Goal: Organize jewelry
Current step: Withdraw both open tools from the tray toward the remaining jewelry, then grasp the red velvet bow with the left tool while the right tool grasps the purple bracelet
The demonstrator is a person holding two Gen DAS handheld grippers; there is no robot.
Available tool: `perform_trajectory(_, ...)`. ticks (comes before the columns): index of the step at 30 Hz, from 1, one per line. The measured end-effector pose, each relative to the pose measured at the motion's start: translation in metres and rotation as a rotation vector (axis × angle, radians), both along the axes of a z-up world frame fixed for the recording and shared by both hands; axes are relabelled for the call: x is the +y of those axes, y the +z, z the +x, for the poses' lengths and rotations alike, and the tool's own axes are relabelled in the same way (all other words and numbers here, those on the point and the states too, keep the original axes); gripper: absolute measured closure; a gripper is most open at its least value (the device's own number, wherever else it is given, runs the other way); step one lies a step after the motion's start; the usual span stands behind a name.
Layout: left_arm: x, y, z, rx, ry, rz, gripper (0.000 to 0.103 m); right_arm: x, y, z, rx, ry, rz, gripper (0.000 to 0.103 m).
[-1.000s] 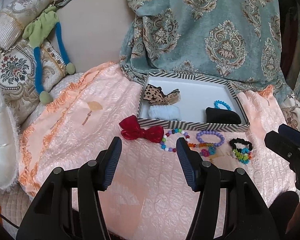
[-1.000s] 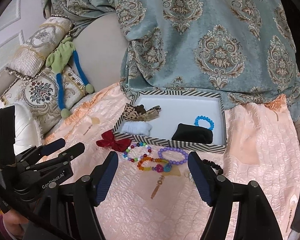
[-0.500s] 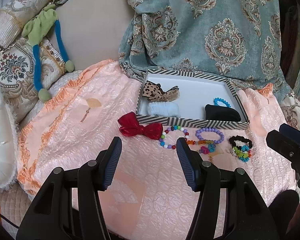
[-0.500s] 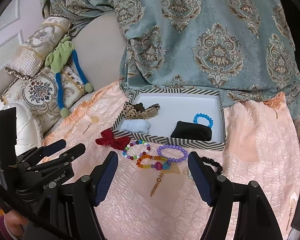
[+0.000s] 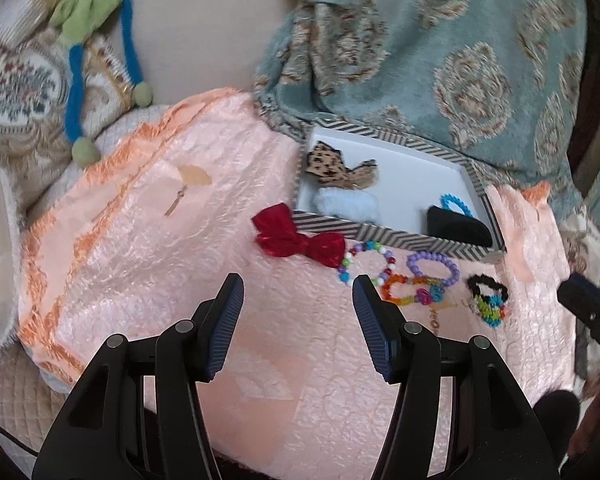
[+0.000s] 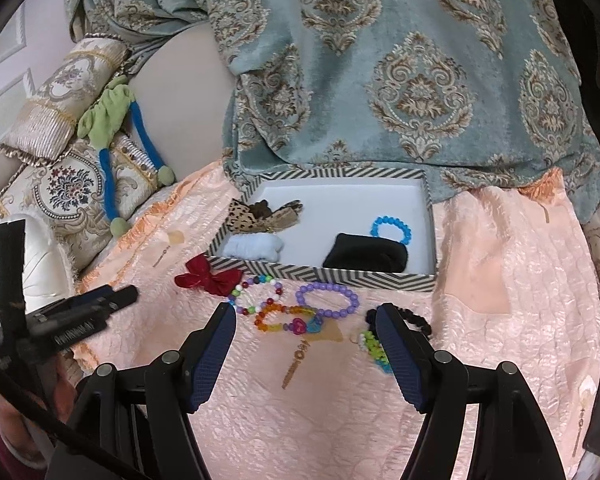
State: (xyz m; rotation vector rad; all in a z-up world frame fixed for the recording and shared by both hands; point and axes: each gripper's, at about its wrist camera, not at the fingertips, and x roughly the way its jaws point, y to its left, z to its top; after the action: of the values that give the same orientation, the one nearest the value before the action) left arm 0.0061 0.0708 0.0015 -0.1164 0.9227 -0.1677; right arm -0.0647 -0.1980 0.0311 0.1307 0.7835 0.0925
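A peach quilted cloth [image 6: 500,264] is spread over the seat. A striped-rim box [image 6: 320,274] is set on it, holding a black pouch [image 6: 366,258], a pale blue scrunchie [image 6: 254,248], a leopard bow [image 6: 260,216] and a blue bracelet [image 6: 392,228]. A red bow [image 5: 298,240] and beaded bracelets [image 6: 328,300] are laid just outside the front rim. The left gripper [image 5: 298,292] and right gripper [image 6: 306,320] are held above the cloth, both released, nothing grasped.
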Motion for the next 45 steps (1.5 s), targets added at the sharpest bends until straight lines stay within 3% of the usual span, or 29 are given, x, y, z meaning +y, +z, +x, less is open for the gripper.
perform_trajectory(6,0.032,-0.012,0.021,0.079,0.071,-0.067,0.046,-0.021,-0.015,0.004,0.040,-0.023,0.018,0.033)
perform_trajectory(13,0.033,-0.038,0.045,0.175,0.101,-0.135,0.046,-0.057,-0.035,0.009,0.085,-0.076,0.036,0.033)
perform_trajectory(17,0.022,-0.051,0.058,0.207,0.107,-0.151,0.040,-0.075,-0.045,0.016,0.108,-0.096,0.074,0.049)
perform_trajectory(25,-0.005,-0.075,0.093,0.264,0.100,-0.167,0.036,-0.041,-0.074,0.068,0.164,0.052,-0.004,0.055)
perform_trajectory(33,-0.009,-0.105,0.124,0.324,0.153,-0.161,0.036,-0.027,-0.120,0.119,0.245,0.085,-0.088,0.055)
perform_trajectory(36,-0.010,-0.110,0.128,0.309,0.168,-0.201,0.037,-0.026,-0.131,0.127,0.255,0.096,-0.101,0.074)
perform_trajectory(38,-0.015,-0.112,0.129,0.299,0.149,-0.196,0.044,-0.024,-0.135,0.127,0.240,0.103,-0.140,0.089)
perform_trajectory(39,-0.017,-0.113,0.130,0.293,0.141,-0.185,0.062,-0.023,-0.134,0.126,0.233,0.108,-0.148,0.092)
perform_trajectory(40,-0.018,-0.114,0.130,0.295,0.136,-0.169,0.064,-0.024,-0.131,0.124,0.232,0.114,-0.139,0.094)
perform_trajectory(42,-0.016,-0.113,0.130,0.302,0.123,-0.208,0.072,-0.025,-0.125,0.120,0.218,0.115,-0.125,0.094)
perform_trajectory(45,-0.010,-0.104,0.124,0.308,0.109,-0.240,0.073,-0.027,-0.109,0.110,0.183,0.117,-0.080,0.094)
